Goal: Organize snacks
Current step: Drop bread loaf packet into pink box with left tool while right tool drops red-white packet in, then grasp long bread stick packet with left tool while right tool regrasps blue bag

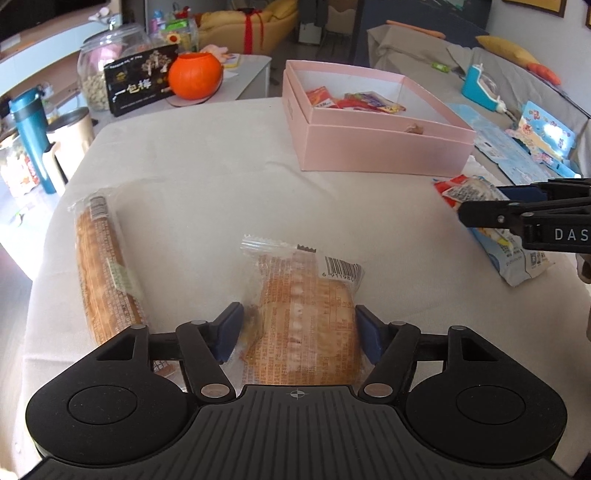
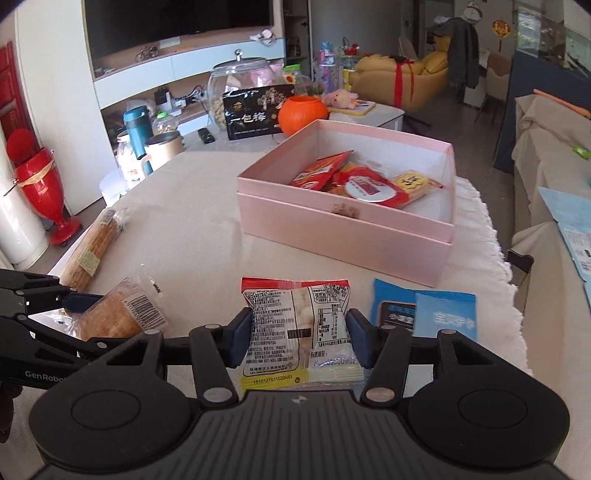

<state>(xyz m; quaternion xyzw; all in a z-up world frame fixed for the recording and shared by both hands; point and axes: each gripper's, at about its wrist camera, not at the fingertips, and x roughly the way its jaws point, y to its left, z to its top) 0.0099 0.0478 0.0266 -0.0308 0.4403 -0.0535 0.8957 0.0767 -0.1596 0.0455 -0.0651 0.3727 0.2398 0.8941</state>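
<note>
A home living room: a large television (image 2: 177,26) hangs above white wall shelving (image 2: 155,70), a yellow armchair (image 2: 413,74) stands at the back, a cloth-draped sofa (image 1: 424,48) holds cushions, and a cloth-covered bench (image 2: 192,206) sits in the middle

Pretty bright, soft daylight all over, no harsh shadows on the white tablecloth (image 1: 207,177). Heavy fisheye bending at the edges, dark vignette in the corners. The left edge of the left wrist view is washed out, and the bread packet (image 1: 306,325) looks slightly blurred.
</note>
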